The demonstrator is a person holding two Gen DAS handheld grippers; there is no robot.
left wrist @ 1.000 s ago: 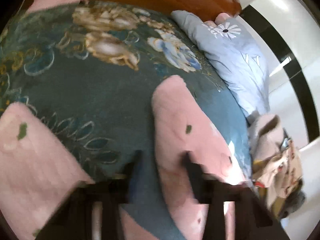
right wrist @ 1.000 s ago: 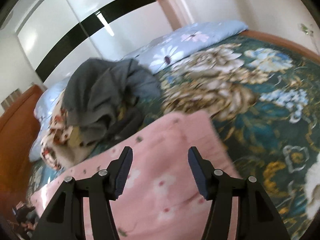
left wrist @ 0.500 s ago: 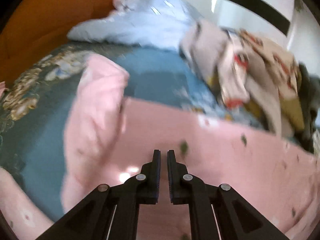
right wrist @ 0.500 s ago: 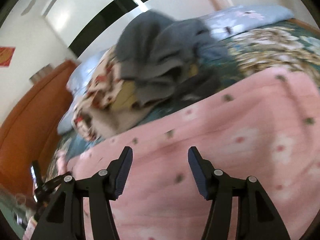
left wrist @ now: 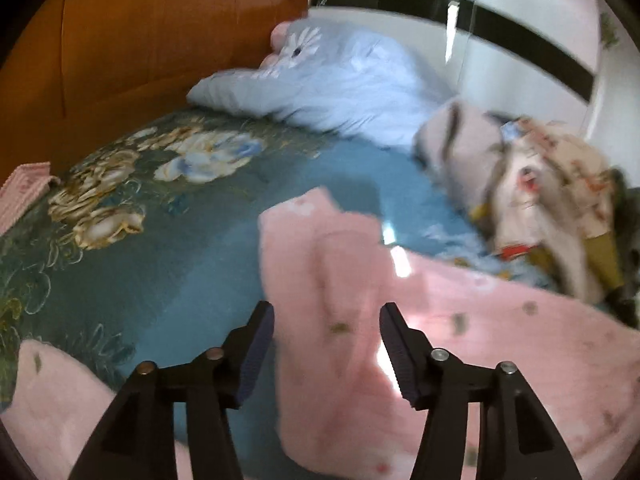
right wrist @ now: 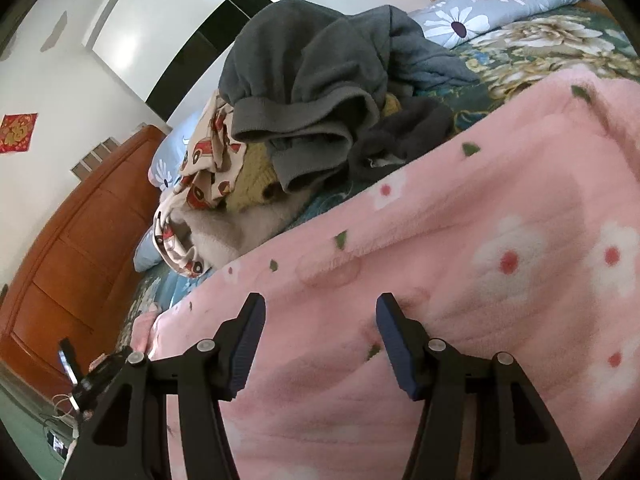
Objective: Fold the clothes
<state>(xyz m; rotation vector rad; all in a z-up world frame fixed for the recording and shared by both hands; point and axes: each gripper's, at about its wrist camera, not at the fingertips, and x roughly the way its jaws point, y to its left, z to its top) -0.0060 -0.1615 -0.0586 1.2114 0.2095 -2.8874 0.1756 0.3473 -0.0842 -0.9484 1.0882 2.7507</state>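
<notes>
A pink fleece garment with small flowers (left wrist: pixel 460 344) lies spread on the bed. One sleeve (left wrist: pixel 320 248) is folded over toward the body. My left gripper (left wrist: pixel 326 344) is open just above that folded sleeve and holds nothing. In the right wrist view the same pink garment (right wrist: pixel 460 280) fills the foreground. My right gripper (right wrist: pixel 320 336) is open low over it and holds nothing.
The bed has a dark green floral cover (left wrist: pixel 140 220). A pile of unfolded clothes (right wrist: pixel 312 92), grey on top, lies behind the pink garment. A light blue pillow (left wrist: pixel 340 80) rests against the orange wooden headboard (left wrist: pixel 140 40). A folded pink item (left wrist: pixel 22 192) lies at far left.
My left gripper was shut half a second ago and is now open, with the sleeve lying folded below it. The right gripper stayed open and swung left toward the clothes pile.
</notes>
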